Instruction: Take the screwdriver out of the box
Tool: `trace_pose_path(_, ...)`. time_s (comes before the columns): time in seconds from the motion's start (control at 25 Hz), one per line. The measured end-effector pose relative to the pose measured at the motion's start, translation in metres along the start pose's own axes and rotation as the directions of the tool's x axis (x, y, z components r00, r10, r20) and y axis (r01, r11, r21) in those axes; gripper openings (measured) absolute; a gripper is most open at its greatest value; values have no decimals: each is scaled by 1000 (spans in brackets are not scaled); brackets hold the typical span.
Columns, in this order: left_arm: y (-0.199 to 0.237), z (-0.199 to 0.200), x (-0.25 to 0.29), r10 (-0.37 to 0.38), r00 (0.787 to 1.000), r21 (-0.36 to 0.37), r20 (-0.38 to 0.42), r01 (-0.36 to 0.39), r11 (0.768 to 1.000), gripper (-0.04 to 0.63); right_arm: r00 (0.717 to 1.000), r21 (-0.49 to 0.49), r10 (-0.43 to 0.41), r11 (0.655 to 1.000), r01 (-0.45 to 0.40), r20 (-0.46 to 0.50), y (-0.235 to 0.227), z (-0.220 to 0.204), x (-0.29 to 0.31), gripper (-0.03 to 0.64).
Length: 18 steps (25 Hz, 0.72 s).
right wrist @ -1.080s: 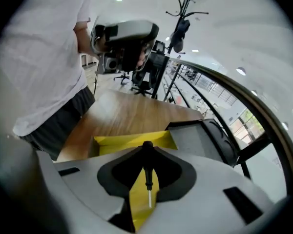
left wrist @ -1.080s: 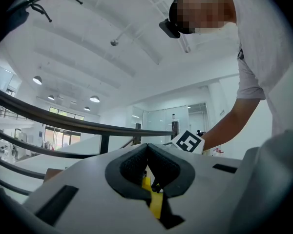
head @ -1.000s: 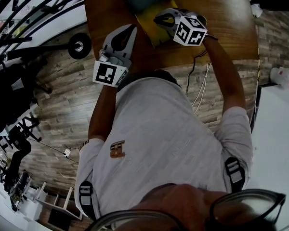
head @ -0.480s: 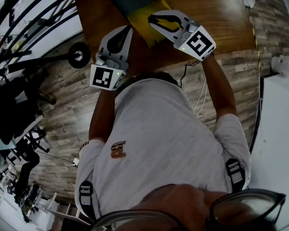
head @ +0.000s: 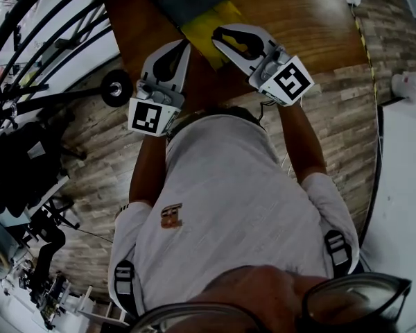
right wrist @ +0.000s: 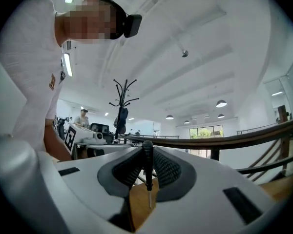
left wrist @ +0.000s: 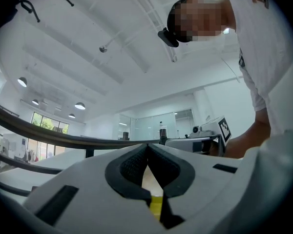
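A slim black-handled screwdriver (right wrist: 147, 167) stands between the pads of my right gripper (right wrist: 147, 150), thin metal shaft toward the camera; the jaws are shut on it. In the head view the right gripper (head: 219, 35) hovers over the near edge of the wooden table (head: 305, 19), just right of the open box (head: 206, 21), which has a yellow inside and a dark lid. My left gripper (head: 186, 44) is held beside it at the box's near left corner. In the left gripper view its tips (left wrist: 147, 147) meet with nothing between them, and a strip of yellow shows below.
The person's torso fills the lower head view. A wheeled black stand (head: 116, 86) and dark racks stand on the plank floor at left. A white tabletop (head: 409, 186) is at right. A coat rack (right wrist: 123, 101) and a railing show beyond the right gripper.
The right gripper has lifted away from the box and rolled, so its flat top and marker cube now face the head camera. The left gripper rose slightly.
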<state>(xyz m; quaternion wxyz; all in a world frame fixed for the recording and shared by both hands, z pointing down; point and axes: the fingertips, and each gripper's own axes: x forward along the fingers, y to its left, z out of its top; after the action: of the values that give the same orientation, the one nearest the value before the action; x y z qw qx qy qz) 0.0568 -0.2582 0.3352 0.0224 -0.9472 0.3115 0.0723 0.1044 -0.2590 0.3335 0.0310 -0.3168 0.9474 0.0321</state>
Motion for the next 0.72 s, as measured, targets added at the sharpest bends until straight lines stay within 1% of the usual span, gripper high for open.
trace_pose_path(0.08, -1, 3, 1, -12, 1000, 0, 7, 12, 1000, 20, 1000, 27, -21, 999, 21, 8, 2, 1, -3, 80)
trace_pose_path(0.2, -5, 7, 3, -25, 1000, 12, 18, 24, 1000, 20, 997, 56, -50, 997, 48, 50, 4, 7, -8, 80)
trace_pose_path(0.4, -11, 6, 5, -40, 999, 14, 22, 39, 999, 20, 994, 70, -81, 995, 76, 74, 5, 8, -15, 80)
trace_pose_path(0.72, -17, 6, 8, -41, 999, 10, 20, 41, 999, 20, 993, 80, -88, 993, 82, 78, 6, 6, -21, 80)
